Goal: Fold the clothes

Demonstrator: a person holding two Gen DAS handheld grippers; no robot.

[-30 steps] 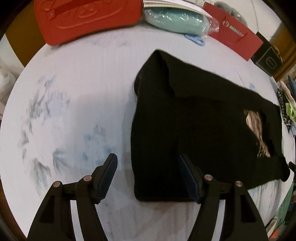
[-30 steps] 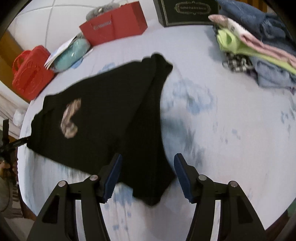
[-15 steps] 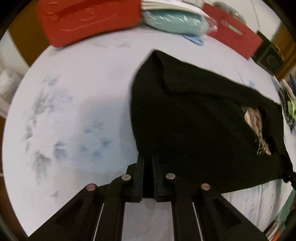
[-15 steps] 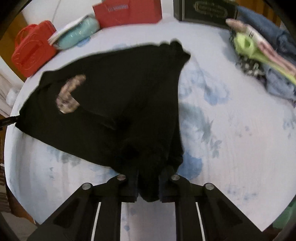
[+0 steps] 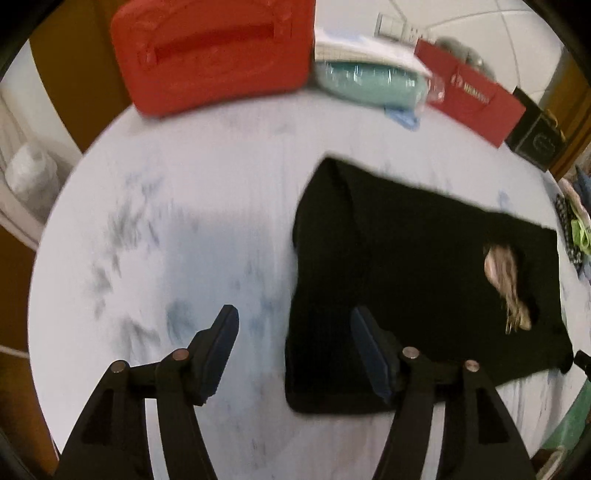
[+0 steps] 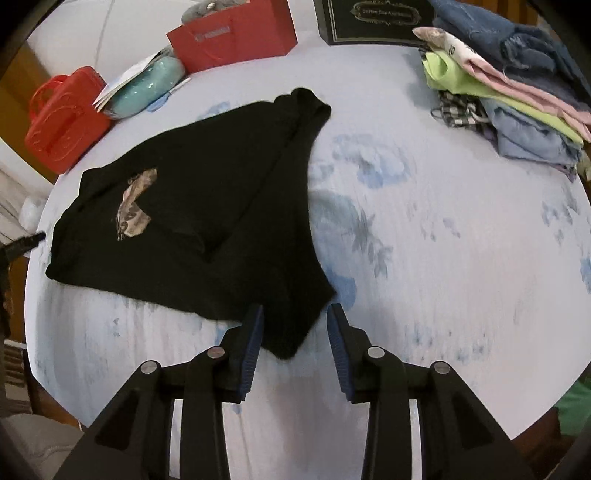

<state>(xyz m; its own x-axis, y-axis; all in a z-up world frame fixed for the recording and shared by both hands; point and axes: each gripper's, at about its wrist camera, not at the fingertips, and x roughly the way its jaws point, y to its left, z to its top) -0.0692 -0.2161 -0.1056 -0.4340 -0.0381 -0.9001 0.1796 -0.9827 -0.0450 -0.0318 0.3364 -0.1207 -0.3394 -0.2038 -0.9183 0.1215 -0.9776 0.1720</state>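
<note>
On the table: we see the black garment point(image 6: 207, 229) lying partly folded, a pale print point(image 6: 135, 205) on it.
Left gripper point(image 5: 293, 334): we hold its jaws wide apart over the garment's edge.
Right gripper point(image 6: 294, 328): jaws parted around a corner, gripping nothing.
Surface: round table point(image 6: 443, 258), white cloth with blue flowers.
Room edge: red case point(image 5: 214, 51), red bag point(image 6: 232, 35), stacked clothes point(image 6: 517, 96).

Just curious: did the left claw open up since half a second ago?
Yes. The left gripper has opened; its jaws now stand apart over the black shirt's near edge on the table.
</note>
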